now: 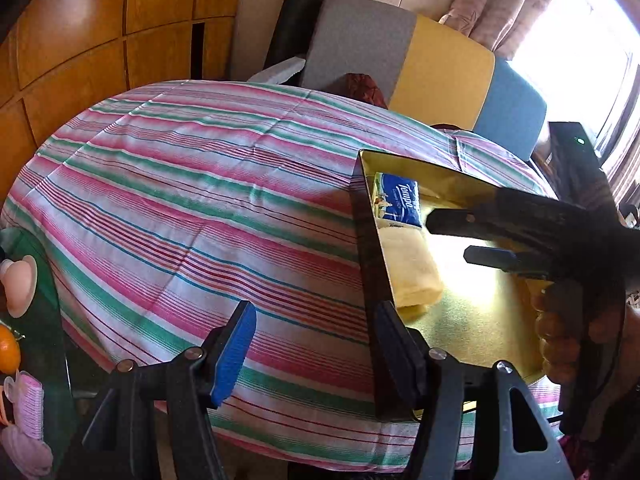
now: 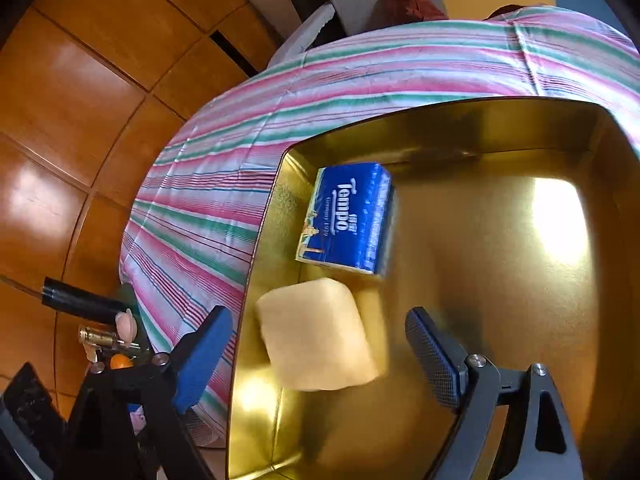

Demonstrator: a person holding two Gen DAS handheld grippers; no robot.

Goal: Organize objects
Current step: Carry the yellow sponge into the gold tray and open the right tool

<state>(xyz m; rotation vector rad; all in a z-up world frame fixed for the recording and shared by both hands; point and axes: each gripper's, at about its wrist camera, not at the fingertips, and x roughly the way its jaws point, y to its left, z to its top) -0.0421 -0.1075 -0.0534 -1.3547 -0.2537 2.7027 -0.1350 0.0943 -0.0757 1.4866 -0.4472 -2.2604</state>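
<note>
Packing step under way, by the look of it: two items already in the gold tin [image 2: 500,128] — a blue tissue pack [image 2: 346,220] toward the upper left of its floor and a folded yellow cloth [image 2: 318,334] just below, the two lying close together.

Right gripper [image 2: 320,348] over the tin at lower centre of the right wrist view, jaws wide apart, nothing pressed between the pads; cloth lying under the gap, apparently just set down. Left gripper [image 1: 316,344] at bottom centre of its own view, jaws apart too, straddling the tin's dark near wall [image 1: 372,280] without clamping it.

Next move, as a judgement: lift the right gripper clear and go for another loose item.

Left wrist view alone gives the wider scene — striped tablecloth [image 1: 180,200], the right tool reaching in from the right edge, and small pink items [image 1: 24,284] and something orange [image 1: 8,348] at the far left edge. Right wrist view alone gives the tin's full floor and the pack's label.
</note>
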